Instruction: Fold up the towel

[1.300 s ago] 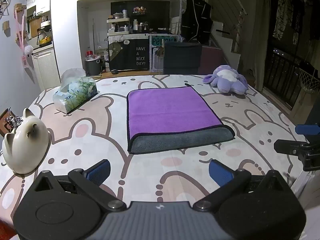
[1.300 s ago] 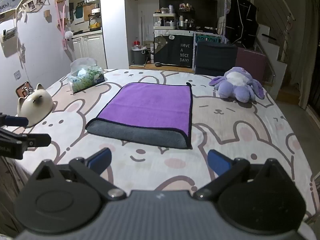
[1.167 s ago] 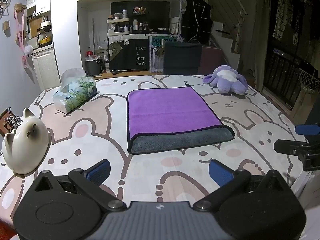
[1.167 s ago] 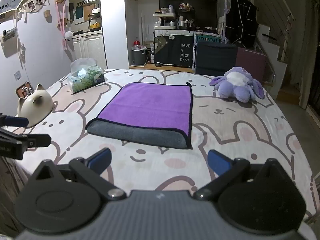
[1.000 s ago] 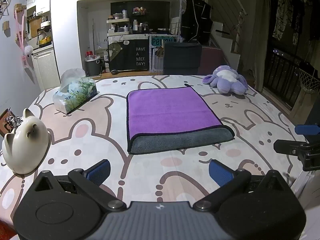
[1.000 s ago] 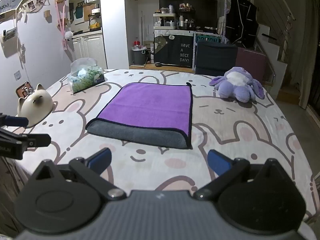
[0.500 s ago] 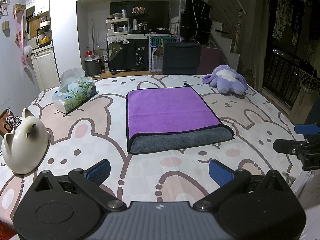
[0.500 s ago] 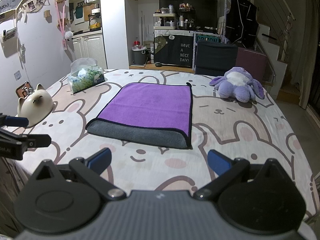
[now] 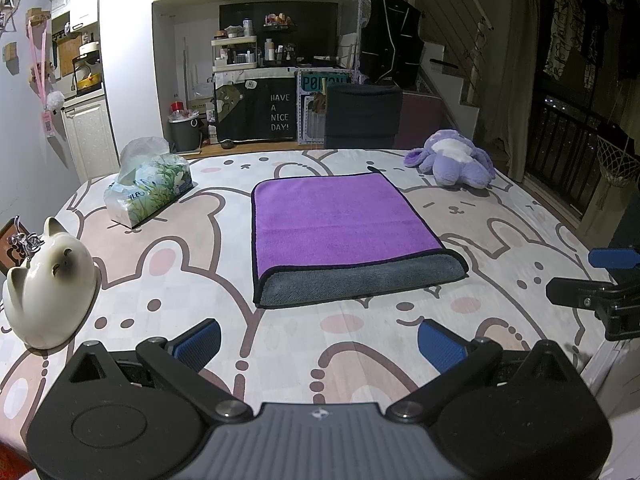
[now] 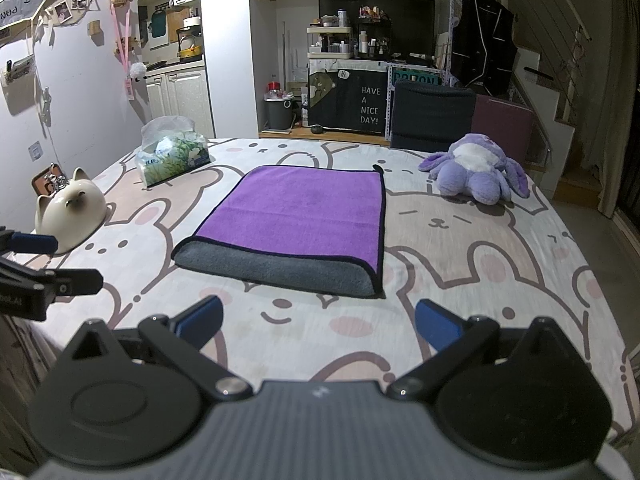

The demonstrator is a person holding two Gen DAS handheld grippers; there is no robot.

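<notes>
A purple towel [image 9: 340, 218] with a grey underside lies folded flat in the middle of the table; its grey fold faces me. It also shows in the right wrist view [image 10: 300, 208]. My left gripper [image 9: 318, 342] is open and empty, held back above the near table edge, short of the towel. My right gripper [image 10: 318, 330] is open and empty too, at the same distance from the towel. Each gripper shows at the side of the other's view.
The table [image 9: 168, 280] has a bunny-print cloth. A tissue pack [image 9: 148, 190] and a white cat-shaped jar [image 9: 48, 280] stand at the left. A purple plush toy [image 9: 452, 162] lies at the far right. A dark chair [image 9: 362, 114] stands behind the table.
</notes>
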